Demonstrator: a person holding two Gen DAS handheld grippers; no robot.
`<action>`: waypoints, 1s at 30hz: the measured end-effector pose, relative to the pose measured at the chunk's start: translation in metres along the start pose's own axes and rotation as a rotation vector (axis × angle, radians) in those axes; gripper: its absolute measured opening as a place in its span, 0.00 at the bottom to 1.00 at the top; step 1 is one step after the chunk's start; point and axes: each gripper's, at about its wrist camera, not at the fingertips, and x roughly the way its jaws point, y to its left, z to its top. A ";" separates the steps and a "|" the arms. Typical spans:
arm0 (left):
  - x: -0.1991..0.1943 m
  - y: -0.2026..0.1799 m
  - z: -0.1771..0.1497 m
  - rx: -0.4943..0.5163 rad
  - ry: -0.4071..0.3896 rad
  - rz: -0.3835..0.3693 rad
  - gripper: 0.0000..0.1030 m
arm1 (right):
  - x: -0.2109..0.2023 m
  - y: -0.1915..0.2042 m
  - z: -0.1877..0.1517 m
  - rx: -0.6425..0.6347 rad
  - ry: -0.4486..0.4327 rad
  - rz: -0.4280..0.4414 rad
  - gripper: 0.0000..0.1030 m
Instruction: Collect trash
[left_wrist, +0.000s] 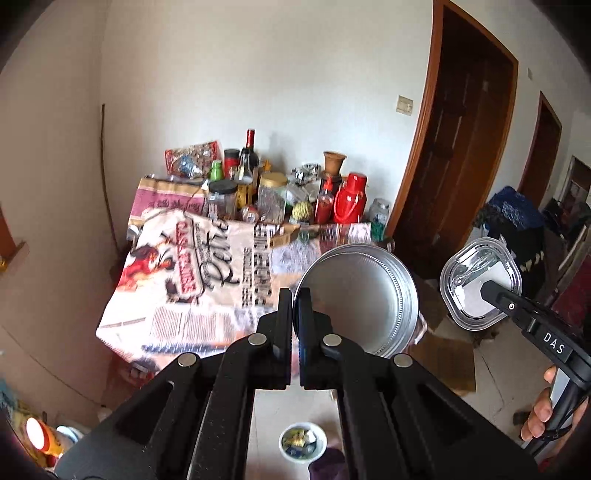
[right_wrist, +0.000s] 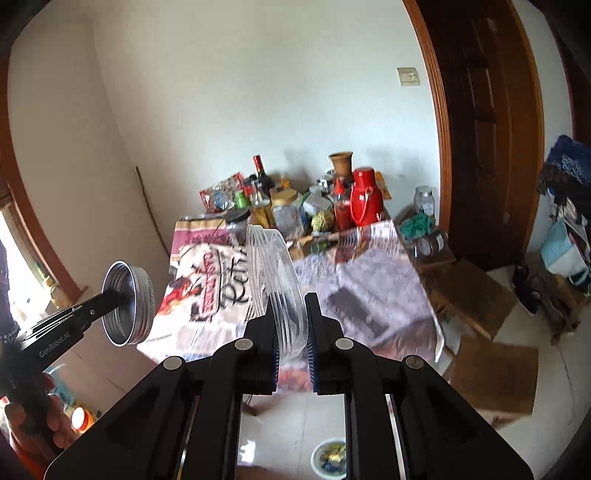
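Newspaper-covered tabletop (left_wrist: 192, 314) ahead, jars and bottles crowded at its far end. My left fingers (left_wrist: 294, 314) are clamped on the rim of a round ribbed metal lid (left_wrist: 364, 295), held in air; my right fingers (right_wrist: 290, 328) pinch a clear, rounded-square plastic lid (right_wrist: 271, 266) edge-on. Small white bowl (left_wrist: 303, 441) of wrappers on the floor below.

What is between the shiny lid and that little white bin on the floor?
Nothing visible. The silver lid, pinched in the left tongs, hangs in open air; the white bin sits on bare floor below, partly hidden by the tongs' arms.
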 end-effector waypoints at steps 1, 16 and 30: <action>-0.003 0.001 -0.006 -0.002 0.010 -0.002 0.01 | -0.003 0.003 -0.008 0.004 0.015 -0.003 0.11; 0.005 0.001 -0.088 -0.024 0.216 -0.015 0.01 | -0.005 0.001 -0.065 0.040 0.177 -0.008 0.11; 0.152 -0.004 -0.206 -0.094 0.477 0.048 0.01 | 0.115 -0.068 -0.159 0.056 0.441 -0.016 0.11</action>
